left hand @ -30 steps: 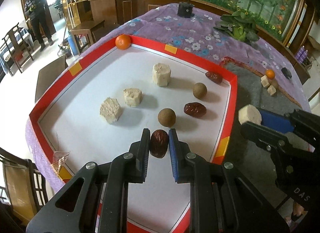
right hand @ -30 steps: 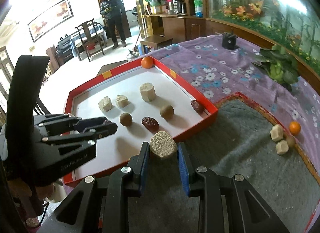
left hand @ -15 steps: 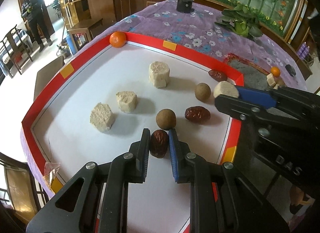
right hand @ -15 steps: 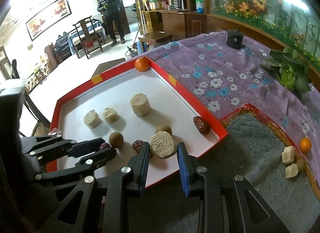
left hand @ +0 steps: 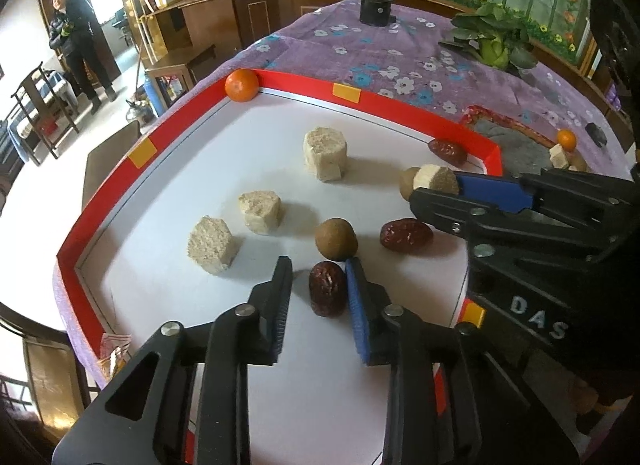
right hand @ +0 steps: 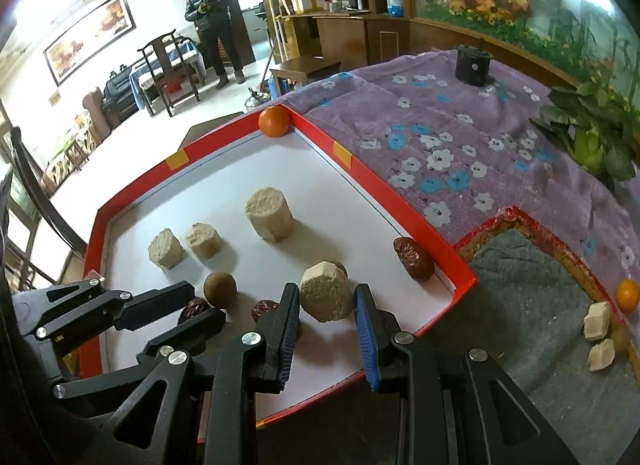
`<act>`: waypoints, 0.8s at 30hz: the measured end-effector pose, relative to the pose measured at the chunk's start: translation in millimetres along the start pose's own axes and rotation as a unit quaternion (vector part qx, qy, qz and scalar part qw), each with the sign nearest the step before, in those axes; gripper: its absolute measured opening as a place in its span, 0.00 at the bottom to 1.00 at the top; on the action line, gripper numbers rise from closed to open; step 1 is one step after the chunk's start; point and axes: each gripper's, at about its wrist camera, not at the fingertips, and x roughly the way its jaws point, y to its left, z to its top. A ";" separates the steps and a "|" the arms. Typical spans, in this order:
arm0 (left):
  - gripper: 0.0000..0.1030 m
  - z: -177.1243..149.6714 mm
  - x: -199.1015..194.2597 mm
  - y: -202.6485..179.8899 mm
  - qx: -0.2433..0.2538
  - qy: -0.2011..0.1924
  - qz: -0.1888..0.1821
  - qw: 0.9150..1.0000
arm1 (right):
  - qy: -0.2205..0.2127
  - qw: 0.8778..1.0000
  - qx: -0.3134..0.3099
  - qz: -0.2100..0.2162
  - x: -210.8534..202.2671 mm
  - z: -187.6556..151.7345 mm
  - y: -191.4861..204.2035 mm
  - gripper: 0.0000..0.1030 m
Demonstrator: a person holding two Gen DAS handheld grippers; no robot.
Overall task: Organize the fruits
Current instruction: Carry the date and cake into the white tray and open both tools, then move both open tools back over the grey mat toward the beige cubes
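A red-rimmed white tray [left hand: 168, 137] holds pale hexagonal chunks [left hand: 325, 153], brown round fruits [left hand: 335, 239], red dates [left hand: 406, 235] and an orange [left hand: 241, 84]. My left gripper [left hand: 318, 291] is open, its jaws apart around a red date [left hand: 327, 293] lying on the tray. My right gripper [right hand: 326, 305] is open around a pale hexagonal chunk [right hand: 326, 296] resting on the tray; the chunk also shows in the left wrist view [left hand: 434, 179]. The right gripper's blue pad and black body [left hand: 532, 225] cross the tray's right side.
A grey mat [right hand: 532, 305] with a red border lies right of the tray, with an orange [right hand: 627, 295] and pale chunks [right hand: 598, 321] on it. A green plant [right hand: 592, 133] and a black cylinder [right hand: 472, 65] stand on the purple flowered cloth. A person [right hand: 210, 21] stands far off.
Both grippers have opened: the left one let go of the red date, the right one let go of the pale chunk after carrying it leftwards over the tray.
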 end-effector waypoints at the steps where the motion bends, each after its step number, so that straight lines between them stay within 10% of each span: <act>1: 0.31 -0.4 -0.3 0.5 0.000 0.000 0.003 1.000 | 0.000 1.000 0.004 0.003 -1.3 -0.7 -1.3 0.28; 5: 0.55 0.1 -2.5 -1.4 0.005 -0.004 -0.003 1.000 | -0.008 1.000 0.007 0.009 -7.0 -2.5 -0.7 0.30; 24: 0.56 2.7 -27.3 -18.9 0.021 -0.040 0.016 0.999 | -0.046 0.998 0.043 -0.019 -59.5 -25.5 -32.7 0.35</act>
